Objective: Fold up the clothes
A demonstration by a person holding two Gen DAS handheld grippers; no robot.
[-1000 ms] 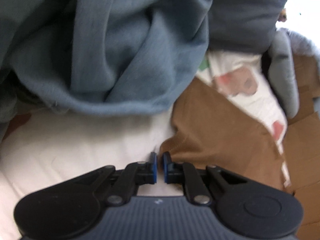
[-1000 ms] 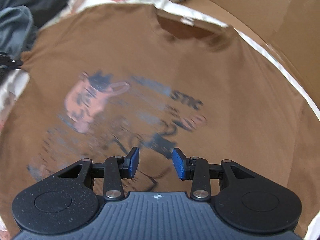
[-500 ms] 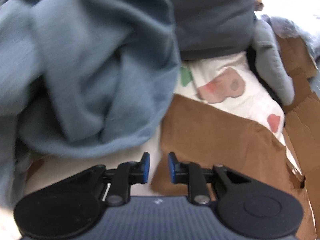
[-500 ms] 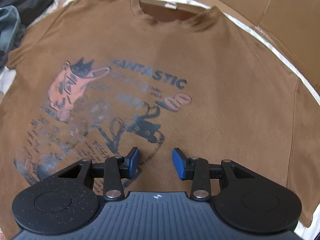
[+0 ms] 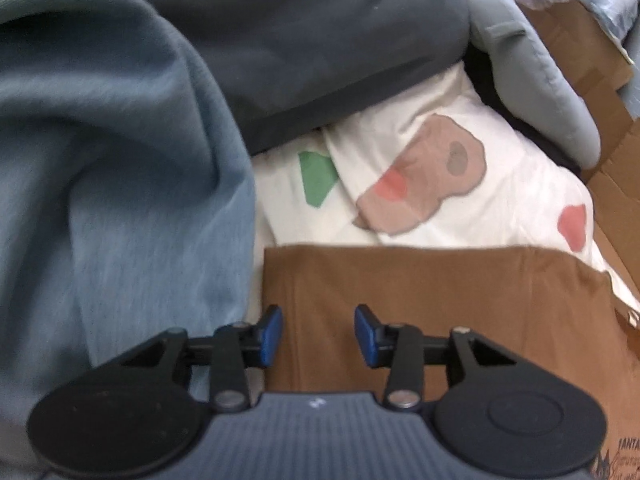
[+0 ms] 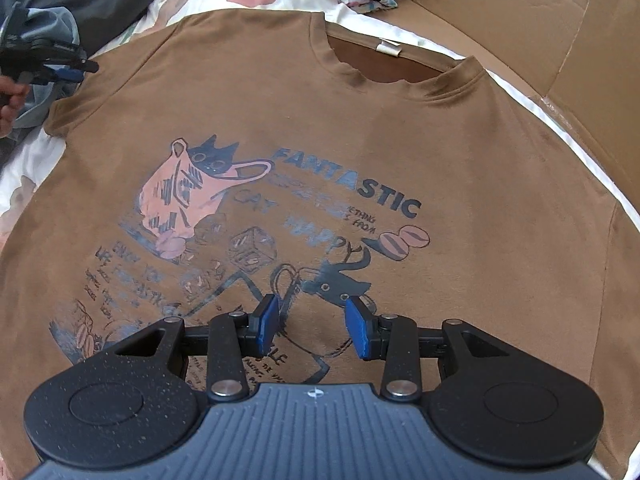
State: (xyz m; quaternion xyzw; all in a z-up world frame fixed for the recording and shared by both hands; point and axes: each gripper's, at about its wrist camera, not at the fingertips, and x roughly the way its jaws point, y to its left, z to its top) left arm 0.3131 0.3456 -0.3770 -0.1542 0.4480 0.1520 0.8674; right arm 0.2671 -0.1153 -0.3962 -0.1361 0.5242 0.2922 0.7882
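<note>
Fingers (image 6: 269, 322) apart over brown T-shirt (image 6: 460, 152), flat on patterned bedsheet (image 5: 500, 184), cardboard (image 6: 520, 20) beside.

Left gripper (image 5: 318, 334) is basically pinched together 1 s ago, now its jaws stand wide apart over the brown tee (image 5: 440, 300), w/ the sleeve edge at 12 o'clock. Blue-grey sweatshirt (image 5: 120, 160) has slid from 12 to 9 o'clock in left cam. Right cam: tee's print is blurry before, now sharp, and the collar (image 6: 384, 60) sits lower, toward 1 o'clock.
</note>
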